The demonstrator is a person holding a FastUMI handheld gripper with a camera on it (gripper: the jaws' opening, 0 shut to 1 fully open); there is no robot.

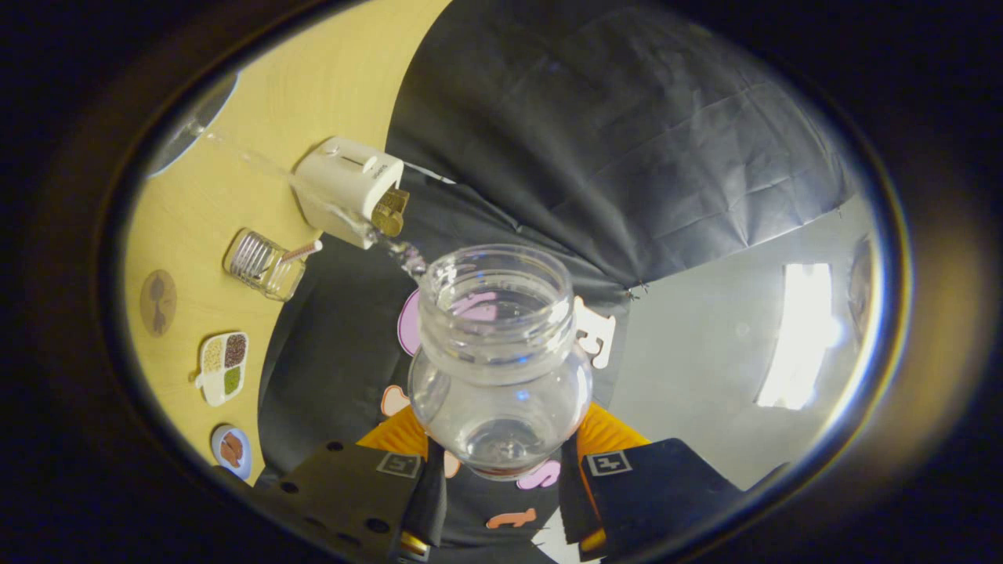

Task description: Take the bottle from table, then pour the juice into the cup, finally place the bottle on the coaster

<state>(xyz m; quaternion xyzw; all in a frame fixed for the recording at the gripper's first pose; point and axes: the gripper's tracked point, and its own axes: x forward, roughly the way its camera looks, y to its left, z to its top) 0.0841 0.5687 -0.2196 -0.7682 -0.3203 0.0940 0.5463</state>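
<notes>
In the gripper view we hold the bottle clenched between both fingers, which press on its lower body from either side; it is tipped far over, its open mouth pointing away from us, and a thin clear stream leaves the lip and arcs across the yellow table towards a glass rim at the far side, which we take to be the cup. The risk, as we judge it, is the length of that arc: a small wobble of the wrist, or the flow weakening as the bottle empties, would drop liquid short onto the table or onto the white toaster with its two slices, which lies right under the stream. The bottle looks nearly empty, only a film showing near its base. A ribbed glass jar lies beside the toaster, a brown coaster just past it, then a divided dish of grains and a small plate.
</notes>
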